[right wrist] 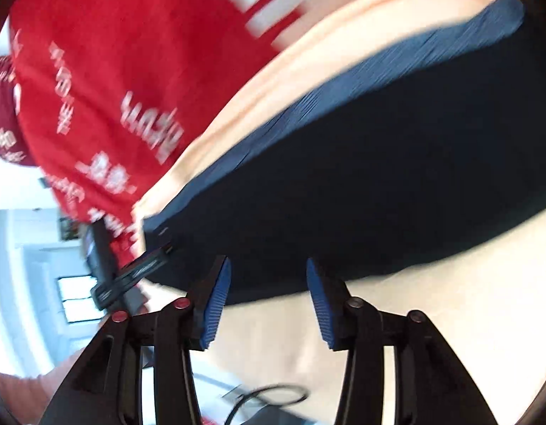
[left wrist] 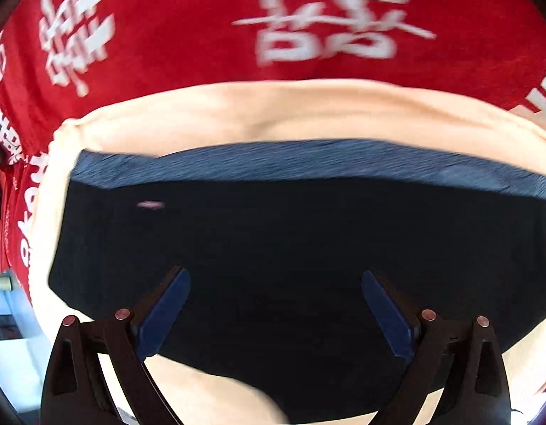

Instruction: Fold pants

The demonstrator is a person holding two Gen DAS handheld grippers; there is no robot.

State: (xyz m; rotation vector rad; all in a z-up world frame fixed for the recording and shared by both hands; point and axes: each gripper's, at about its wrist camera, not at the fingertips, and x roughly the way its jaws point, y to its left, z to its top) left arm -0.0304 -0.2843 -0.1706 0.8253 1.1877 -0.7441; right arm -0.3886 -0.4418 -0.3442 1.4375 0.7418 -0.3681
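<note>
The dark pants (left wrist: pixel 290 241) are laid flat on a cream cloth (left wrist: pixel 237 113) over a red printed cover (left wrist: pixel 166 28). The left gripper (left wrist: pixel 276 279) is held wide open above them, empty. The right gripper (right wrist: pixel 268 265) is partly open at their edge, empty.

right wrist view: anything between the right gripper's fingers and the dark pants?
Nothing solid. In the right wrist view the right gripper is open with nothing between its pads; only bare cream cloth separates it from the near edge of the dark pants.

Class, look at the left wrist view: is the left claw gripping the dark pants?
No: the left claw hangs wide open above the dark pants, its pads clear of the cloth.
</note>
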